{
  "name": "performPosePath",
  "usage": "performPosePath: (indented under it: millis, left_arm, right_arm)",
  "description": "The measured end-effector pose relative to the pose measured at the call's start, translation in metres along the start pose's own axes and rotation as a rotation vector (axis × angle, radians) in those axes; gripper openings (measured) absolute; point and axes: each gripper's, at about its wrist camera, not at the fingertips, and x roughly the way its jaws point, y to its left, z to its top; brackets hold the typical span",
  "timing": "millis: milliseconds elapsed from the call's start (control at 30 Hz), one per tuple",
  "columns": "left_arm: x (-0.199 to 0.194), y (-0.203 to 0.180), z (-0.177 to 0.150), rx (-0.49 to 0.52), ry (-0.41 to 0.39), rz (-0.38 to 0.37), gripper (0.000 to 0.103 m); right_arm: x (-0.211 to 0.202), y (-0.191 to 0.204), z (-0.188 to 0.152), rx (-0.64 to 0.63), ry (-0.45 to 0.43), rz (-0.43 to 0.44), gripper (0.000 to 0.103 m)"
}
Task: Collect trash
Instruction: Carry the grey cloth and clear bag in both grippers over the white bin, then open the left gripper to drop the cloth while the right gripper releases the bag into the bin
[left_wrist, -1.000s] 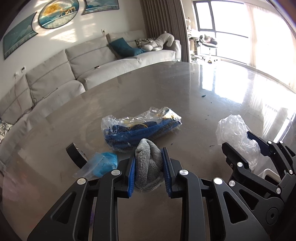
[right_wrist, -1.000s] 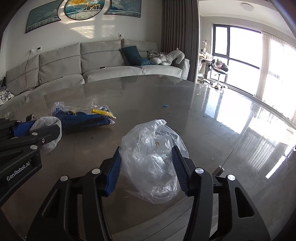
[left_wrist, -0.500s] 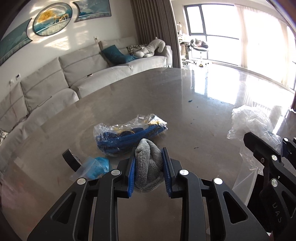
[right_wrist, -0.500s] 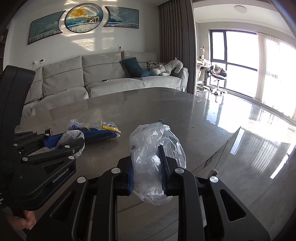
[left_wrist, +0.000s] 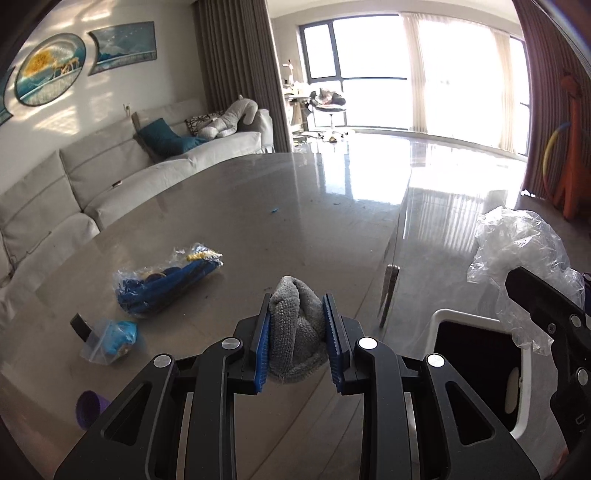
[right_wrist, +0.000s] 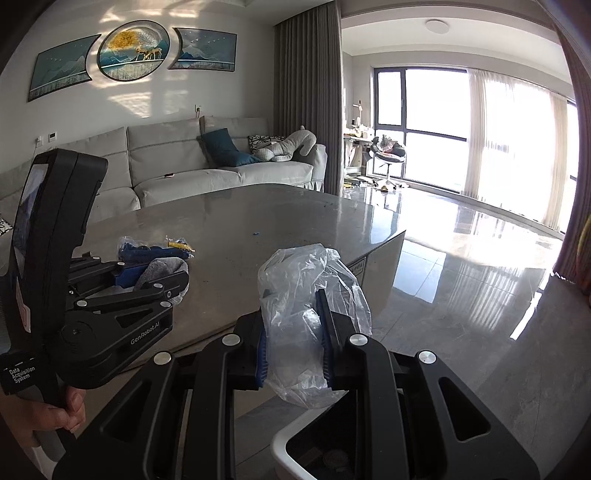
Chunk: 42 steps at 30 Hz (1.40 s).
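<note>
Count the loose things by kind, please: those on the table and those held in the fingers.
Plastic bags: 3 (clear bag, blue-filled bag, zip bag)
Cloths: 1 (grey cloth)
Cups: 1 (purple cup)
Total: 5

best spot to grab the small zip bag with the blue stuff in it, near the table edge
Judging by the left wrist view, grip the small zip bag by its clear, flat upper part, coming from above with the jaws across that strip. The blue contents bunch low on one side, so the empty plastic looks thinner and easier to pinch. A black object lies close behind, so avoid that side.
</note>
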Motion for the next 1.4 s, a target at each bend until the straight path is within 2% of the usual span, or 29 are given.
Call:
performPosePath:
  millis: [233, 400, 533, 800, 867, 933, 967, 1067, 1167, 1400]
  left_arm:
    - [0.014, -0.055, -0.015, 0.058, 0.066, -0.139, 0.026]
    - [0.027, -0.097, -0.030, 0.125, 0.085, -0.171, 0.026]
    - [0.039, -0.124, -0.039, 0.115, 0.136, -0.271, 0.026]
    - [0.049, -0.168, -0.050, 0.118, 0.205, -0.406, 0.029]
    - [0.054, -0.178, -0.054, 0.137, 0.226, -0.412, 0.035]
    - [0.061, -0.185, -0.059, 0.156, 0.262, -0.408, 0.066]
    - [0.067, -0.188, -0.061, 0.166, 0.297, -0.392, 0.099]
    - [0.077, -0.192, -0.067, 0.189, 0.331, -0.342, 0.098]
    - [0.080, -0.190, -0.067, 0.176, 0.347, -0.347, 0.098]
    - [0.072, -0.176, -0.054, 0.168, 0.310, -0.307, 0.098]
  right_arm:
    - [-0.013, -0.039, -0.035, 0.074, 0.039, -0.109, 0.024]
    - [-0.015, -0.061, -0.052, 0.069, 0.066, -0.151, 0.024]
    - [-0.017, -0.075, -0.061, 0.094, 0.073, -0.168, 0.024]
    - [-0.011, -0.098, -0.080, 0.104, 0.119, -0.215, 0.024]
    - [-0.008, -0.106, -0.084, 0.122, 0.135, -0.226, 0.024]
    - [-0.007, -0.112, -0.087, 0.137, 0.143, -0.239, 0.024]
    - [-0.006, -0.115, -0.087, 0.144, 0.146, -0.241, 0.024]
    - [-0.004, -0.118, -0.087, 0.164, 0.147, -0.243, 0.024]
    - [-0.002, -0.116, -0.085, 0.165, 0.149, -0.241, 0.024]
    - [-0.005, -0.115, -0.092, 0.147, 0.159, -0.229, 0.024]
